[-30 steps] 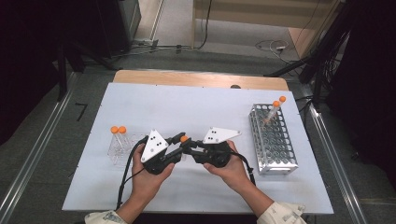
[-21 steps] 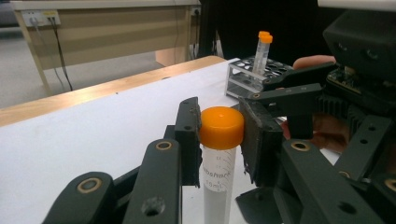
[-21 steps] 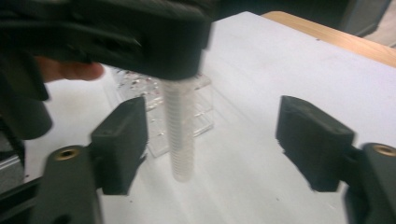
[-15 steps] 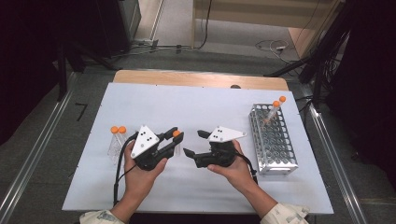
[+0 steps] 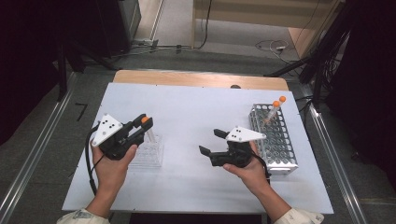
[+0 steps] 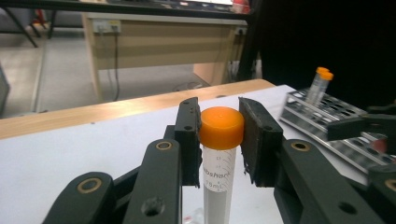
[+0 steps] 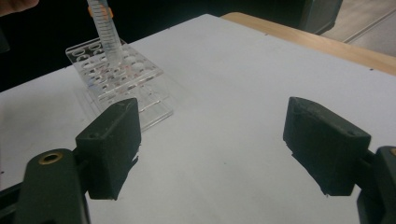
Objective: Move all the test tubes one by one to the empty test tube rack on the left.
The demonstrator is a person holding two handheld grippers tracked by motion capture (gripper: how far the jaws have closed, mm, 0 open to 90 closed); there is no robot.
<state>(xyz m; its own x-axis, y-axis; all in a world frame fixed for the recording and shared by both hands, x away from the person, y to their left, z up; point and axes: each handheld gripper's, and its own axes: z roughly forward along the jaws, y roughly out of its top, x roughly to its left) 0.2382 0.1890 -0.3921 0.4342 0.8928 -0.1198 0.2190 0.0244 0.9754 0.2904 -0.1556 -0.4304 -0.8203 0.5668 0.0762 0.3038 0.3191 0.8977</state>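
My left gripper [image 5: 138,127] is shut on a clear tube with an orange cap [image 5: 145,120] at the table's left. In the left gripper view the pads press both sides of the tube's cap [image 6: 222,127], and the tube hangs upright. Its lower end is at the clear plastic rack [image 5: 148,153]; whether it sits in a hole I cannot tell. My right gripper [image 5: 211,142] is right of centre. Its jaws have just been opening and now stand open, wide apart, with nothing between them [image 7: 210,144]. The right gripper view shows the tube [image 7: 106,32] over the clear rack [image 7: 126,79].
A metal wire rack [image 5: 276,142] stands at the right, close behind my right hand. Two orange-capped tubes [image 5: 276,106] lean in its far end. A wooden strip [image 5: 196,78] borders the white table at the back. Bare white table lies between the two racks.
The grippers were close together at the table's middle with the tube between them. The right gripper has opened and drawn back right. The left has carried the tube left to the clear rack.
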